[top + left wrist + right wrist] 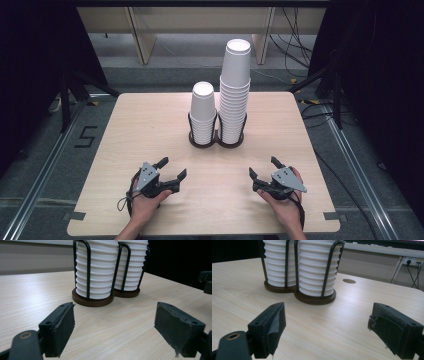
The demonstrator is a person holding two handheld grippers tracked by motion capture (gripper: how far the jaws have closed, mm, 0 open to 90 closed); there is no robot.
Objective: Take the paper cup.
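I see wooden table [150,150] from above. Two white paper cup stacks in black wire holder [216,141] at centre-back: short stack [203,112] left, tall stack [235,90] right. L gripper [170,169] & R gripper [262,169] rest near front edge, well apart from the holder, jaws wide, nothing between them.

Two stacks of white paper cups stand upside down in a dark double cup holder [216,142] mid-table: the short stack [203,112] left, the tall stack [235,90] right, touching.
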